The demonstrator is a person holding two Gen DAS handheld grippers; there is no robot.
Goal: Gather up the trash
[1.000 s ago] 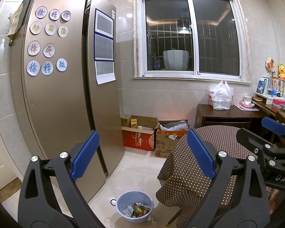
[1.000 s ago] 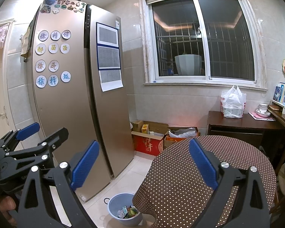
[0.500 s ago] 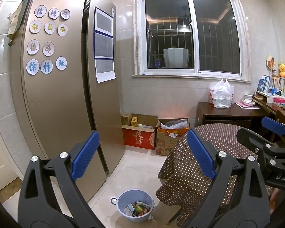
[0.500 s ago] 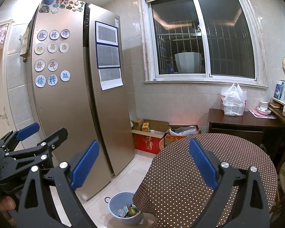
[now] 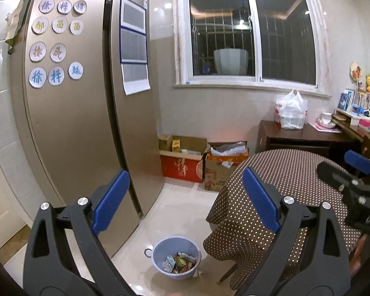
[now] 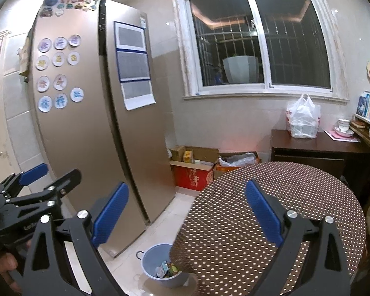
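at the bottom centre, your way down to the bin (image 5: 176,259) runs through a strip of bare floor (image 5: 175,202). the fridge (image 5: 86,123) walls its left; the table (image 5: 278,197) edge crowds its right, overhanging the bin's rim in the right wrist view.

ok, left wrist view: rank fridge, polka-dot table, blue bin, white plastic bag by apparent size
1. fridge, largest by far
2. table
3. blue bin and white plastic bag: look about alike; the bag sits farther back, so I won't rank them.

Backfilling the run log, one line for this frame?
left claw: open, empty | right claw: open, empty | bin: floor, wrappers inside | table: bare
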